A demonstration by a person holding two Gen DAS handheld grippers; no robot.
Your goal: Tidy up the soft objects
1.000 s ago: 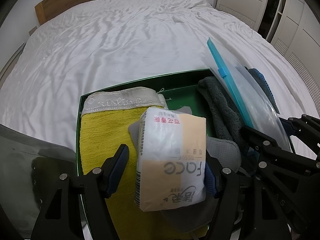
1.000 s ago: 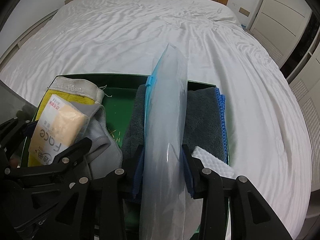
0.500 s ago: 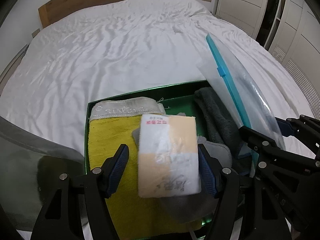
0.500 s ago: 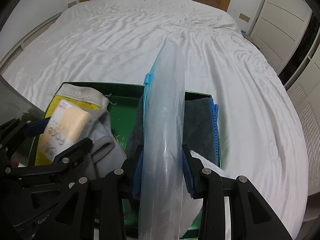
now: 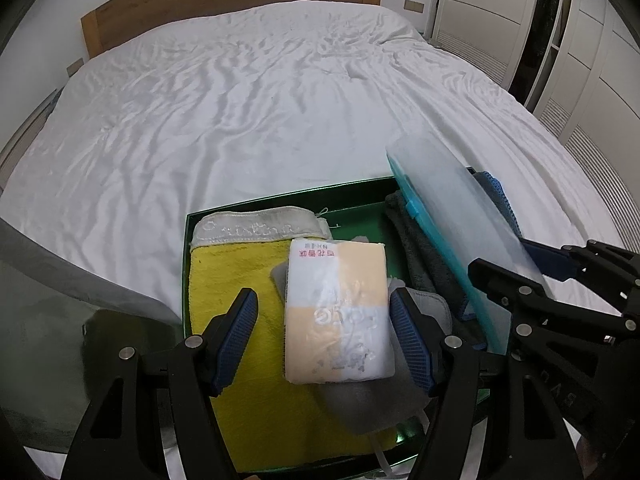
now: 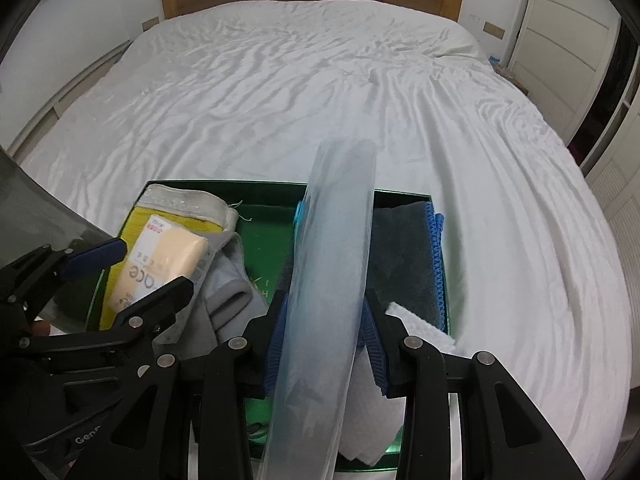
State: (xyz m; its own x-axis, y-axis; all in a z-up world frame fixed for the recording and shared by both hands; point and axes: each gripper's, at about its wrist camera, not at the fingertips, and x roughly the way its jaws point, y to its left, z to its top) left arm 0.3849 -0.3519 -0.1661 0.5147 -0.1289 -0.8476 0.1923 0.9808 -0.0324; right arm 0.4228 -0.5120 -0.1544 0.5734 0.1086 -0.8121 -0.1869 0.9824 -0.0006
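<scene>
My left gripper [image 5: 323, 334] has its jaws spread wide either side of the tissue pack [image 5: 338, 314]; the right pad sits just beside the pack, and I cannot tell if it touches. The pack lies in the tray [image 5: 280, 200], over the yellow towel [image 5: 224, 272] and a grey cloth [image 5: 372, 408] whose shape is mostly hidden beneath it. My right gripper [image 6: 325, 334] has its jaws pinching the clear bag [image 6: 332, 264], held upright above the tray's right half and blocking much of the dark towel [image 6: 400, 248] there. A white sponge [image 6: 420, 326] peeks out behind my right finger at the tray's near right corner. The tray rests on the bed [image 5: 240, 100].
</scene>
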